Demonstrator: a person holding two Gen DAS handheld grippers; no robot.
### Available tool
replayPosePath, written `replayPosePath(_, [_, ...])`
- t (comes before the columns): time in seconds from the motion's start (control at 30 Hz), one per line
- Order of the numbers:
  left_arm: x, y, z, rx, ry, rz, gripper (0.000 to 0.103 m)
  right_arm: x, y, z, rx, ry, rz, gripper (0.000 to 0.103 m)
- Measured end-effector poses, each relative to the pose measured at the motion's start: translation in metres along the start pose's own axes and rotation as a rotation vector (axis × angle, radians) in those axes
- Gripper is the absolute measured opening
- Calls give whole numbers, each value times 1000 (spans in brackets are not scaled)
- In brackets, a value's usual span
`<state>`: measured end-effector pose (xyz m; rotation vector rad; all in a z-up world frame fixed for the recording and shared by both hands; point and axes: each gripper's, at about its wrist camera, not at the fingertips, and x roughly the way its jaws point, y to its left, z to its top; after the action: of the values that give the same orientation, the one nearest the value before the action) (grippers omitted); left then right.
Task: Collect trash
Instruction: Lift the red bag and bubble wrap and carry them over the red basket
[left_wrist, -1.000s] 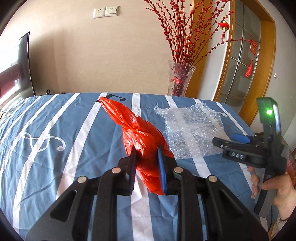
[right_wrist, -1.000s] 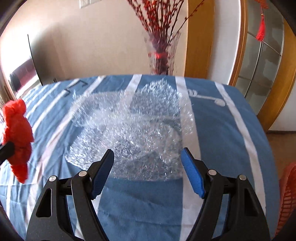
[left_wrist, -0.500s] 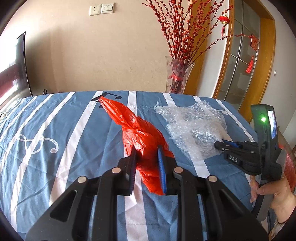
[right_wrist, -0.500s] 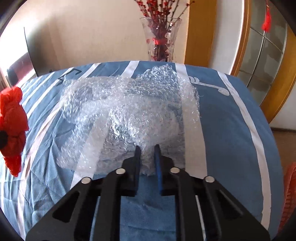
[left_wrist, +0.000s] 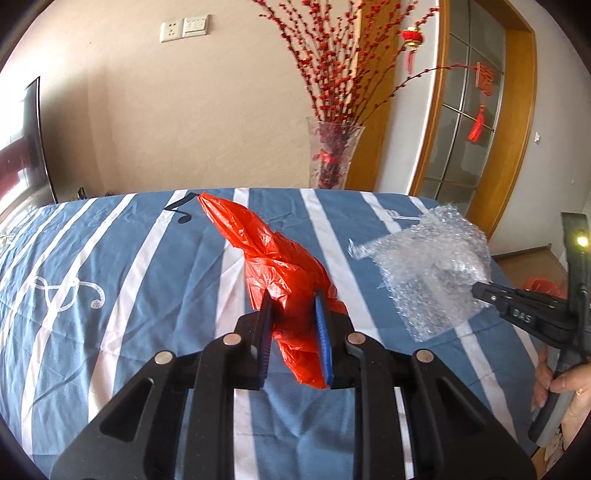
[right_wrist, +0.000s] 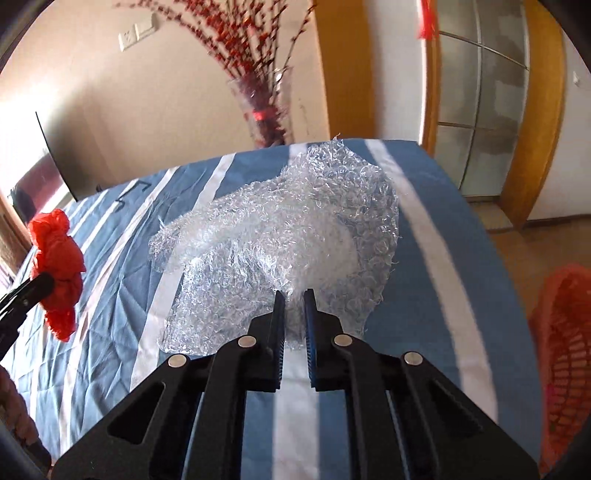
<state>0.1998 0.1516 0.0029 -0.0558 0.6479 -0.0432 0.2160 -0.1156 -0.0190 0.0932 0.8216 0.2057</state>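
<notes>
Pinching the red plastic bag (left_wrist: 280, 273) at centre frame, your left gripper (left_wrist: 295, 317) has closed on a crumpled fold. Your right gripper (right_wrist: 294, 314), jaws nearly together, grips the bubble wrap (right_wrist: 295, 229) by its near edge, probably so both pieces clear the striped bedcover (left_wrist: 129, 277) toward the orange basket (right_wrist: 561, 354) at lower right.

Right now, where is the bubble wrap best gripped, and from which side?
Grip the bubble wrap at its near crumpled edge, coming from the front, where the right claw already pinches it. The sheet lies flat and broad; only that bunched fold fits between the fingers.
</notes>
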Motion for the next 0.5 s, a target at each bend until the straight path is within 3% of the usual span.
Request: replayPosePath(0.5, [-23,-72,-10,85,-19,-86,22,-85,-56,-41,88,-90,-46,11])
